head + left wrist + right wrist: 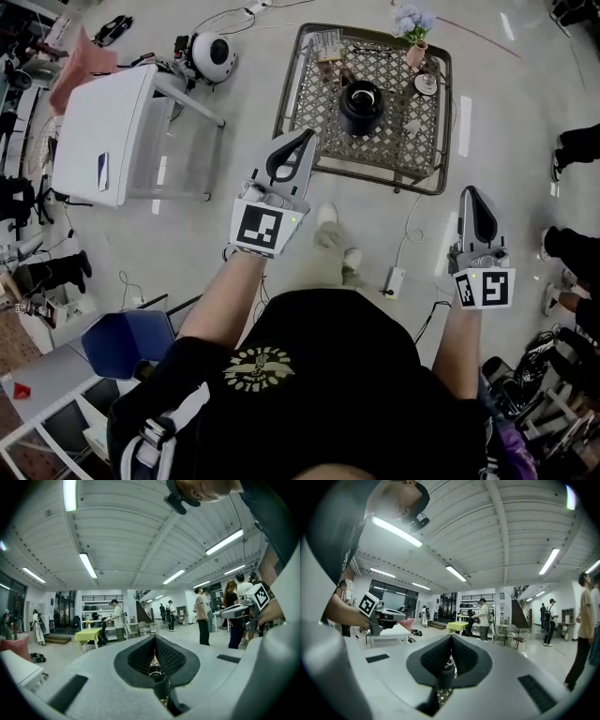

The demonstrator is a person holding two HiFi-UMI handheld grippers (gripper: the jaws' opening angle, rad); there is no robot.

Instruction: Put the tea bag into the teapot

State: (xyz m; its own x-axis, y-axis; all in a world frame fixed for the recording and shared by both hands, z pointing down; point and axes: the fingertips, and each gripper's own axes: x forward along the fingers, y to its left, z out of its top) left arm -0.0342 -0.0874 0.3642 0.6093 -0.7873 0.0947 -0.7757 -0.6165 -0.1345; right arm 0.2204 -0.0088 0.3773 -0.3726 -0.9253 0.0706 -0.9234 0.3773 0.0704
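Note:
The black teapot stands with its top open in the middle of a metal lattice table, seen in the head view. A small stand of paper packets sits at the table's far left corner; I cannot pick out a single tea bag. My left gripper is held over the table's near left edge, its jaws together and empty. My right gripper hangs over the floor to the right of the table, also shut and empty. Both gripper views look level across the hall, past shut jaws, and neither shows the table.
A vase of flowers and a small saucer stand at the table's far right. A white table is at the left, a blue chair behind it. A power adapter with cable lies on the floor. People stand at the right.

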